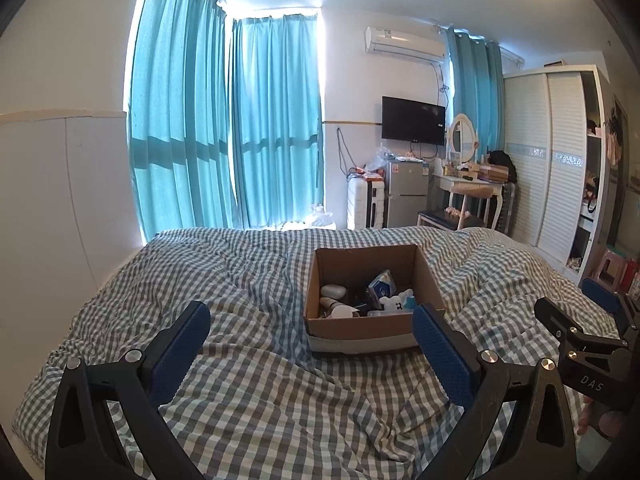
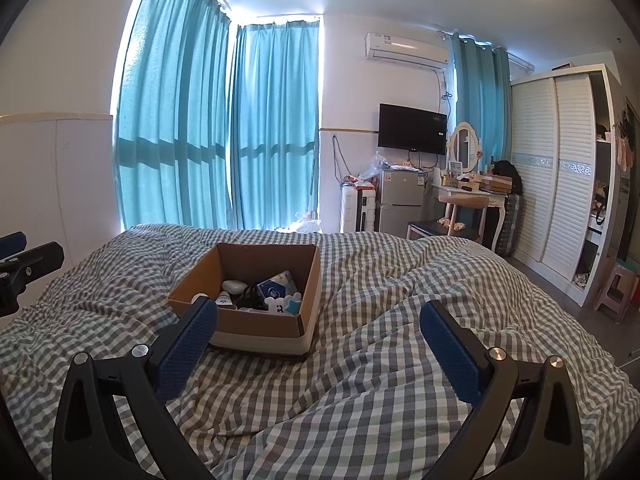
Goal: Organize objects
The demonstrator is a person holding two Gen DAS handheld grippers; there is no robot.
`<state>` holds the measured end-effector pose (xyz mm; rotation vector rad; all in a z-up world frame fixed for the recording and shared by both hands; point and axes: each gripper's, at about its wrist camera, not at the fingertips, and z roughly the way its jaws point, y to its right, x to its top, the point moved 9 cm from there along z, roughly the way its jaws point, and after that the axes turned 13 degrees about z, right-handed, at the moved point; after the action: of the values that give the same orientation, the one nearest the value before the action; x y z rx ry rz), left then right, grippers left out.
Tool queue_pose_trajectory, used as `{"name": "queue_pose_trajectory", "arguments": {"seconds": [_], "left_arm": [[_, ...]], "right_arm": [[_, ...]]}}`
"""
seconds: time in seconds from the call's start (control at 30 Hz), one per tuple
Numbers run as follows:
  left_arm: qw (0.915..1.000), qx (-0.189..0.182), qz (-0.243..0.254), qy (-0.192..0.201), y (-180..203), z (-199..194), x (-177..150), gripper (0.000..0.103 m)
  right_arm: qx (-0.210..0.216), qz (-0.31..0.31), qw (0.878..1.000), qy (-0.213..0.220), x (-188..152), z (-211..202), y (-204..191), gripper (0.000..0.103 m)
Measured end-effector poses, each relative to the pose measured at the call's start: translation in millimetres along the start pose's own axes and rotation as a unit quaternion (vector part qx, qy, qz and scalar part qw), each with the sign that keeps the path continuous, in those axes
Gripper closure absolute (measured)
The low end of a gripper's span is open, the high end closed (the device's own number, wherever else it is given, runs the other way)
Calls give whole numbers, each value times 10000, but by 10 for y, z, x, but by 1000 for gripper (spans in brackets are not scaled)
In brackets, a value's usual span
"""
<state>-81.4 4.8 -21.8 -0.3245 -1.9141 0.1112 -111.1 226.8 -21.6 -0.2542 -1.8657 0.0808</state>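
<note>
An open cardboard box (image 1: 360, 330) sits on the checked bed cover (image 1: 256, 380); it also shows in the right wrist view (image 2: 260, 326). Inside lie several small items: a white case (image 1: 333, 291), a blue pack (image 1: 382, 285), a white toy figure (image 1: 394, 303) and dark items. My left gripper (image 1: 312, 320) is open and empty, held above the bed in front of the box. My right gripper (image 2: 318, 318) is open and empty, to the right of the box; it shows at the right edge of the left wrist view (image 1: 592, 308).
Teal curtains (image 1: 224, 128) hang behind the bed. A small fridge (image 1: 406, 194), a white suitcase (image 1: 366, 204), a dressing table (image 1: 468, 188) with a chair and a white wardrobe (image 1: 548, 152) stand beyond the bed. A pink stool (image 2: 616, 284) stands at the right.
</note>
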Motion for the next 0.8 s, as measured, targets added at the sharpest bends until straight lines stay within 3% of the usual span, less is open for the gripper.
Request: {"name": "queue_pose_trajectory", "arguments": {"seconds": [0.8], "left_arm": [[9999, -61, -7, -133, 7, 42, -85, 0]], "right_arm": [[-44, -36, 9999, -104, -85, 29, -54, 1]]}}
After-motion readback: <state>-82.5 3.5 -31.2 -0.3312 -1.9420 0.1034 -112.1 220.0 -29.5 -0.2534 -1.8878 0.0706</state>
